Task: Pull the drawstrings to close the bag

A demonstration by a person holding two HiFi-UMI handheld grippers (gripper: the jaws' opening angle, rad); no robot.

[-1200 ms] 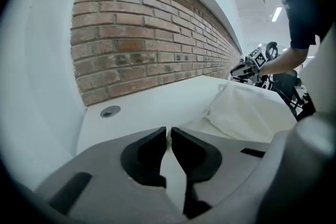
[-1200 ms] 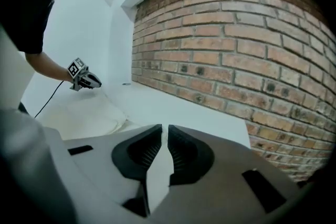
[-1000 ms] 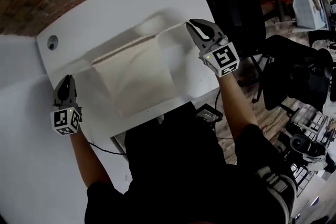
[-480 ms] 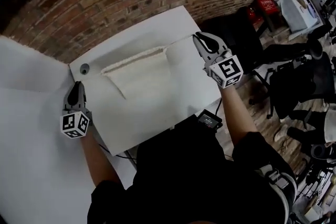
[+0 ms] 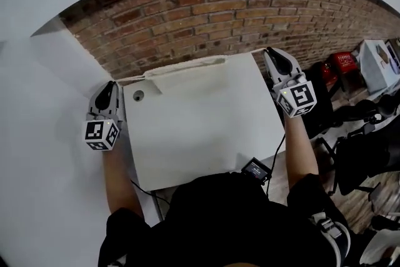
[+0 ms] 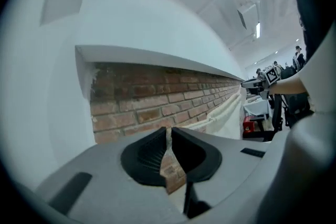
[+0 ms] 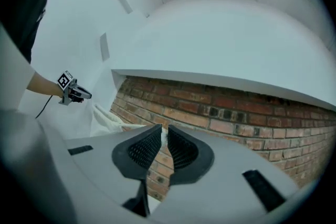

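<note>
The cream cloth bag [image 5: 187, 68] shows as a narrow gathered strip along the far edge of the white table [image 5: 194, 134], stretched between my two grippers. My left gripper [image 5: 110, 85] is at the table's far left corner, shut on a thin cream drawstring [image 6: 168, 138] pinched between its jaws. My right gripper [image 5: 274, 54] is at the far right corner, shut on the other drawstring [image 7: 164, 136]. From the left gripper view the bag [image 6: 231, 112] runs off toward the right gripper [image 6: 261, 82]. In the right gripper view the bunched bag [image 7: 107, 119] leads to the left gripper [image 7: 72, 91].
A brick wall [image 5: 206, 15] stands right behind the table. A round cable hole [image 5: 138, 95] is in the tabletop near the left gripper. A small black device [image 5: 255, 168] hangs at the near edge. Red stools [image 5: 342, 63] and chairs stand to the right.
Both grippers have moved apart and toward the far edge. The bag, flat and wide on the table before, is now drawn into a thin gathered strip. The head view has tilted up.
</note>
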